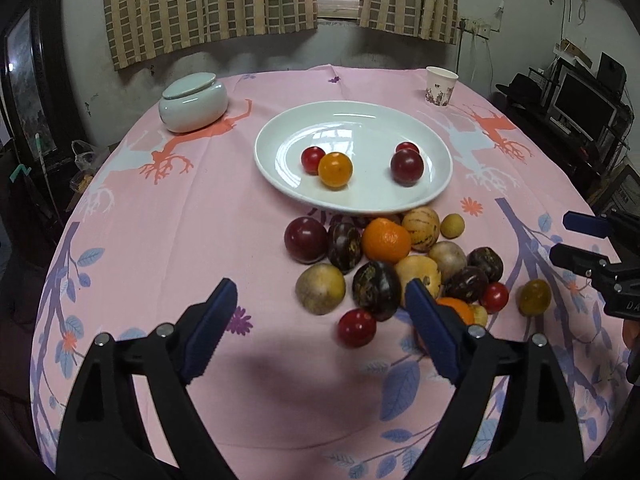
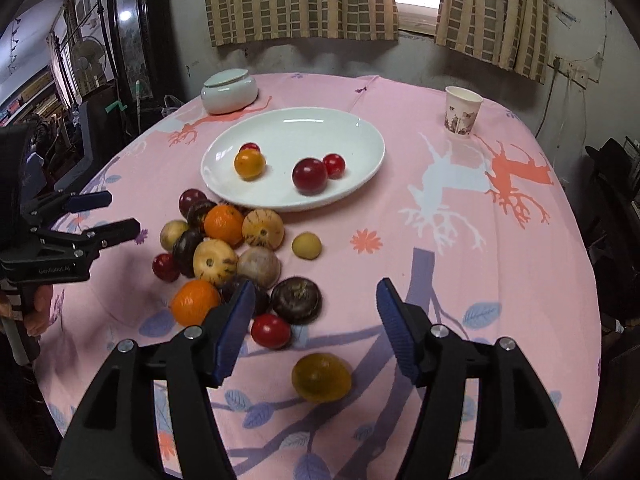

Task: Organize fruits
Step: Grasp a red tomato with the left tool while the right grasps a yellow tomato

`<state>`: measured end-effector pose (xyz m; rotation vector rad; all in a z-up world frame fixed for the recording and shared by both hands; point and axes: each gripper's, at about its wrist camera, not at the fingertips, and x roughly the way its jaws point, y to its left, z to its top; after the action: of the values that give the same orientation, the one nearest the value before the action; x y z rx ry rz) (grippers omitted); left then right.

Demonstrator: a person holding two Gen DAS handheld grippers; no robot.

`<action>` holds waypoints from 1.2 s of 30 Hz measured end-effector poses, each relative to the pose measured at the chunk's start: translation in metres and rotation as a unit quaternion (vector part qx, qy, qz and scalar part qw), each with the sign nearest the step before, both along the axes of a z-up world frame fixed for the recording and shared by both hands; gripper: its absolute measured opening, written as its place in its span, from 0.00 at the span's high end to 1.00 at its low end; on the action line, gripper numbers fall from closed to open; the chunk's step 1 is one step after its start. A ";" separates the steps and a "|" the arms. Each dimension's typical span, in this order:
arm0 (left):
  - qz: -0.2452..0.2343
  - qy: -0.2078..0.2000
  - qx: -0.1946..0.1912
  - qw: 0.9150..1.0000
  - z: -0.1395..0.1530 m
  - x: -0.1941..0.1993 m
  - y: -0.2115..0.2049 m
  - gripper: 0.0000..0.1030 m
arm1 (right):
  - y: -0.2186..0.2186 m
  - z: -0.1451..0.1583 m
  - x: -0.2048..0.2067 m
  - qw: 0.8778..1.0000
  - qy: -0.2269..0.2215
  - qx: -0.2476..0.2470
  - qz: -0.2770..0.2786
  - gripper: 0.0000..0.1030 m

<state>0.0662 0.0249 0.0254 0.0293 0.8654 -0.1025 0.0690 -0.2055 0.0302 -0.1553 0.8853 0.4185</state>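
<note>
Pink cloth covers the worktop (image 1: 160,240); four fruits sit on the white plate (image 1: 360,120), the heap (image 1: 384,264) lies just near of it. Left tool (image 1: 320,300) and right tool (image 2: 316,300) both gape, holding nothing. The amber fruit (image 2: 321,376) looks smooth, round, likely to roll: pinch across its middle, gently.

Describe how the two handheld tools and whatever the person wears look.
Both tools are alike: the left tool and the right tool have matte black plastic arms with silver rivets, ending in blue ribbed pads. The right view shows small white lettering on the left tool's black body, and a striped sleeve cuff below it. No cables show.
</note>
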 end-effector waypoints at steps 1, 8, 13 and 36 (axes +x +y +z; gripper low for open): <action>-0.001 0.002 -0.002 1.000 -0.002 -0.003 0.002 0.15 | 0.000 -0.008 -0.004 1.000 0.009 -0.009 0.001 0.38; -0.003 0.025 -0.007 1.000 -0.023 -0.016 0.006 0.15 | -0.003 -0.051 -0.016 0.998 0.038 -0.053 -0.001 0.38; -0.005 0.035 -0.006 0.999 -0.033 -0.018 0.006 0.15 | -0.002 -0.064 -0.010 0.997 0.041 -0.057 -0.004 0.48; -0.006 0.104 -0.018 0.994 -0.069 0.016 -0.014 0.42 | -0.011 -0.064 -0.012 0.999 0.043 0.032 0.004 0.59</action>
<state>0.0823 0.0112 -0.0433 -0.0089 1.0720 -0.1342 0.0572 -0.2164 -0.0338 -0.0822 0.9545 0.4631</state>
